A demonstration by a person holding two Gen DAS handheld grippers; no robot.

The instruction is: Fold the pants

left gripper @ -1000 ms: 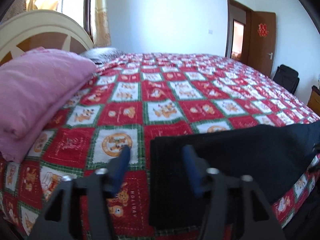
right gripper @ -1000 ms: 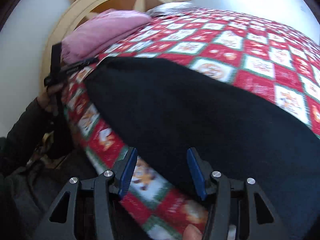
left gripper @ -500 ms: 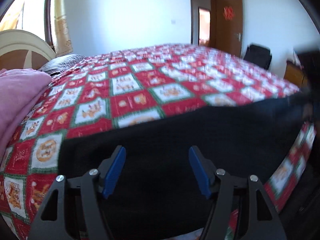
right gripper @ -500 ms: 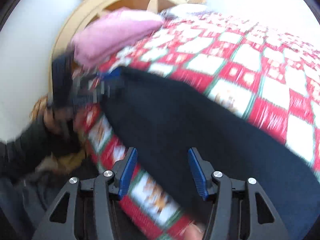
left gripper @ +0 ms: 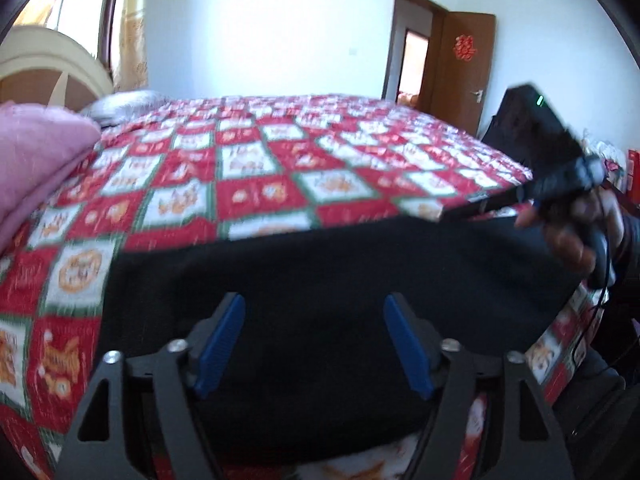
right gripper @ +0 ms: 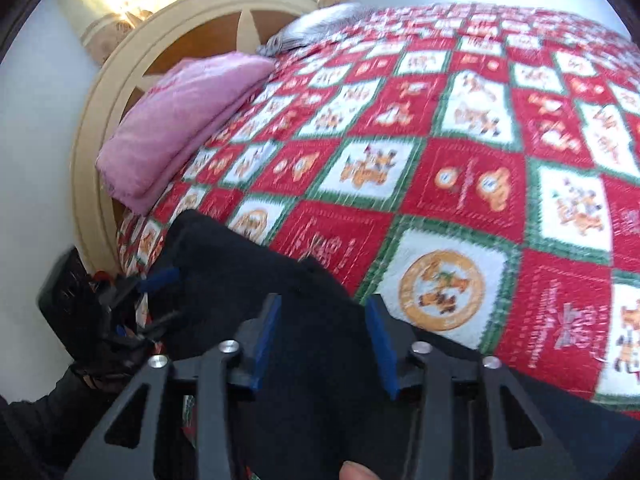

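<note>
The left tool (left gripper: 314, 344) is seen with jaws opening, nothing pinched, hovering over the black pants (left gripper: 328, 280); the right tool (right gripper: 322, 344) is closing, with a raised fold of the pants between its pads, though a firm pinch can't be confirmed; the pants are spread along the near edge of the bed (right gripper: 460, 128), close by a pink pillow (right gripper: 184, 120).

Left gripper (left gripper: 314, 344) opening (wide); right gripper (right gripper: 322, 344) closing.
</note>
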